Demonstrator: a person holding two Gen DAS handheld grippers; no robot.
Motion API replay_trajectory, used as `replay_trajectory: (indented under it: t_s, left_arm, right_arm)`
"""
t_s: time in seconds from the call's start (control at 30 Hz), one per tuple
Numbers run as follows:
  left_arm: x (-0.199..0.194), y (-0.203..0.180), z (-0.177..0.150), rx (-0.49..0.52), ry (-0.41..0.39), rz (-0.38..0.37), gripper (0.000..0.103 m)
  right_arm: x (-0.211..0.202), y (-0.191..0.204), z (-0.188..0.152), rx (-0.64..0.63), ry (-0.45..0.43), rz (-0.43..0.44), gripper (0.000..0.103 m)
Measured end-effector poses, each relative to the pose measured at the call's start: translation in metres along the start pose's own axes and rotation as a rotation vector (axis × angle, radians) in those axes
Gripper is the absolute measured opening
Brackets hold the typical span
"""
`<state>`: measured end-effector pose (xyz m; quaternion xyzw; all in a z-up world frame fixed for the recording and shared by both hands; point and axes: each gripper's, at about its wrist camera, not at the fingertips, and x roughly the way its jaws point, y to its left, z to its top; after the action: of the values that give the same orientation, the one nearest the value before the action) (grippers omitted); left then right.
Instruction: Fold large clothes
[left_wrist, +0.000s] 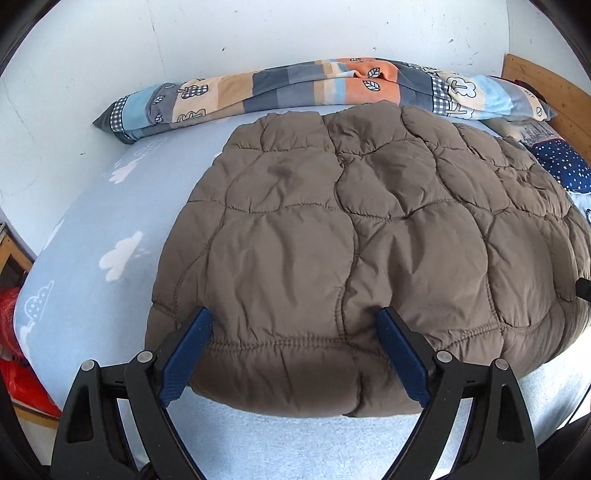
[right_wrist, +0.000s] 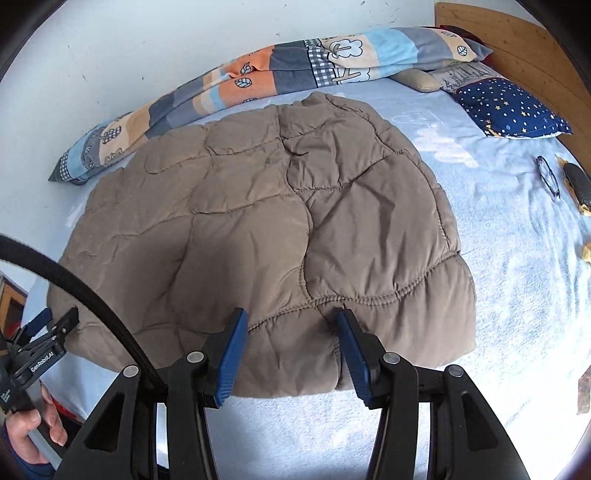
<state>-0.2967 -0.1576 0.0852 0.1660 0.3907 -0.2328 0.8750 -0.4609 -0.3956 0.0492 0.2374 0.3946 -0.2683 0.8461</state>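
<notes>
A brown quilted jacket (left_wrist: 351, 240) (right_wrist: 266, 229) lies spread flat on the light blue bed sheet (left_wrist: 85, 258) (right_wrist: 517, 258), its near hem toward me. My left gripper (left_wrist: 293, 312) hovers over the near-left part of that hem, jaws wide open with nothing pinched between them. Over the near-right part of the hem is my right gripper (right_wrist: 291, 312), jaws about half apart and not pressing any fabric. The right wrist view also shows the left gripper (right_wrist: 48, 332) at the far left, held by a hand (right_wrist: 33, 424).
A rolled patchwork duvet (left_wrist: 295, 85) (right_wrist: 258, 77) lies along the white wall behind the jacket. A navy star pillow (right_wrist: 509, 107), glasses (right_wrist: 548, 177) and a dark object (right_wrist: 580, 184) are at the right. Wooden headboard (right_wrist: 517, 40) far right. Red bag (left_wrist: 14, 350) beside the bed.
</notes>
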Motion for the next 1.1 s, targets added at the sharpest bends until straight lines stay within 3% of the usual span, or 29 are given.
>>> replay_trajectory:
  t_s: [0.23,0.73,0.97,1.1]
  left_arm:
    - [0.010,-0.005,-0.005,0.027,-0.015,0.015,0.094]
    - [0.020,-0.004,-0.003,0.004,-0.028,0.005,0.096]
    - [-0.035,-0.002,-0.018,-0.022,-0.103,-0.053,0.096]
    - [-0.088,-0.002,-0.055,-0.057,-0.171,-0.083,0.096]
  right_arm:
    - [0.031,0.004,0.002,-0.029,0.040,-0.045,0.061]
    - [0.046,0.003,0.004,-0.055,0.070,-0.065,0.063]
    - [0.002,0.018,-0.011,-0.077,-0.030,-0.055,0.066]
    - [-0.047,0.033,-0.038,-0.109,-0.164,-0.059,0.080]
